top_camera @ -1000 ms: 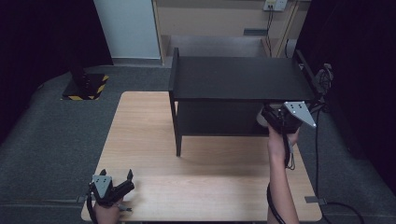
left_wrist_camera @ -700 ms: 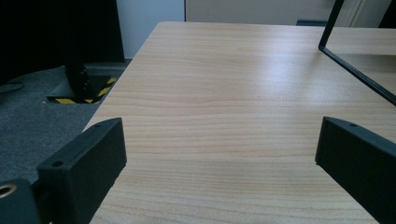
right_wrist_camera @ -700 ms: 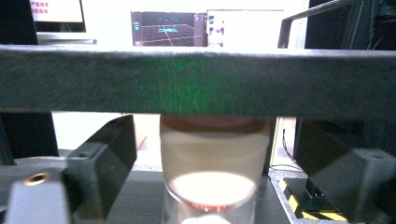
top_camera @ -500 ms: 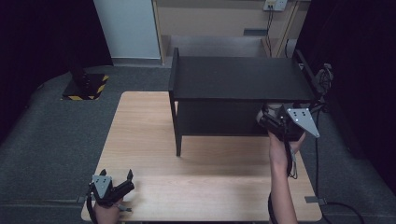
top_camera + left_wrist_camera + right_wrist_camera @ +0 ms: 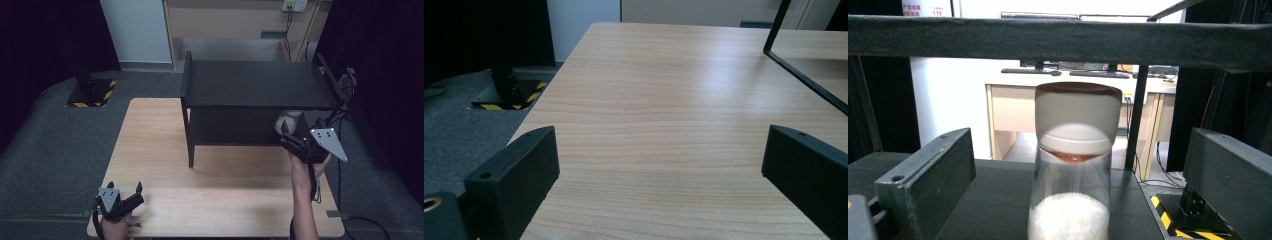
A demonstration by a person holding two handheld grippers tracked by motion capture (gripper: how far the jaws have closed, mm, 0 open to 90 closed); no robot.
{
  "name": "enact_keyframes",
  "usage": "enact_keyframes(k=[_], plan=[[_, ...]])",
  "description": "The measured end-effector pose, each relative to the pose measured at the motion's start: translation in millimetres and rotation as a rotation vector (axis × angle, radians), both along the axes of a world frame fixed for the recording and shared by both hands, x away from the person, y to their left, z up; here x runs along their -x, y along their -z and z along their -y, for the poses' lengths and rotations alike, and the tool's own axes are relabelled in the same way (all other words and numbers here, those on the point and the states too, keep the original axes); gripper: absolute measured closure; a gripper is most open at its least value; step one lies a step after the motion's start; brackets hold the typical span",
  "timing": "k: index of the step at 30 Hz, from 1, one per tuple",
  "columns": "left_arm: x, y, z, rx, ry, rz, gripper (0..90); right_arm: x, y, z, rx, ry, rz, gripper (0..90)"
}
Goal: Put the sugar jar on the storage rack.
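- Lowered and drawn slightly nearer since earlier, the right gripper [image 5: 291,131] is held wide open before the black metal two-tier shelf [image 5: 255,85].
- A clear, white-capped jar of white powder [image 5: 1074,165] is seen standing between its jaws, ungripped, on the lower tier in the right gripper view.
- Over the pale wooden table [image 5: 150,145], the left gripper [image 5: 123,192] is held wide open and empty.

My right gripper [image 5: 1075,190]: both black jaws rise from the bottom corners, set wide apart, touching nothing.

Jar [image 5: 1073,200]: clear glass, upright, standing between my jaws on the shelf [image 5: 993,200], a dark flat board. White grainy fill sits in its lower part. A reddish band shows at the neck.

Lid [image 5: 1078,117]: white, broad, seated on the jar; top edge just under the upper board.

Upper board [image 5: 1058,37]: black, crossing the whole width above the jar.

Post [image 5: 1136,115]: thin, black, upright behind the jar to its right.

Behind: a pale desk [image 5: 1008,115] with keyboards on top; yellow-black hazard stripes [image 5: 1178,222] low at right.
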State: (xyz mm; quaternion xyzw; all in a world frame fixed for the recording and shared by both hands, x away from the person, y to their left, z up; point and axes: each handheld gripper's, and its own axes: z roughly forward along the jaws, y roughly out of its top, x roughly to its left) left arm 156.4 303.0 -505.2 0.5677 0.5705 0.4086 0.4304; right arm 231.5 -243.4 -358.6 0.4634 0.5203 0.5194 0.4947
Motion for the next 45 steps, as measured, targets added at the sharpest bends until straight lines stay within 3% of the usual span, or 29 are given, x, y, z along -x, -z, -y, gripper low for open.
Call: enact_keyframes(k=[10, 19, 32, 40, 45], plan=[[-0.2, 0.2, 0.7, -0.006, 0.003, 0.000, 0.9, 22.0, 21.9, 12.4, -0.025, 0.033, -0.011, 0.6], [-0.1, 0.1, 1.1, -0.012, 0.006, -0.001, 0.9, 41.6, 59.9, 23.4, -0.020, 0.089, -0.028, 0.6], [-1.0, -0.6, 1.9, -0.024, 0.011, -0.006, 0.9, 61.8, 110.9, 34.1, -0.024, 0.138, -0.097, 0.6], [-1.4, -0.7, 2.2, -0.027, 0.013, -0.008, 0.8, 67.4, 133.9, 39.3, -0.016, 0.132, -0.131, 0.6], [-1.6, -0.7, 2.6, -0.028, 0.013, -0.008, 0.8, 69.7, 151.0, 43.2, -0.011, 0.096, -0.134, 0.8]])
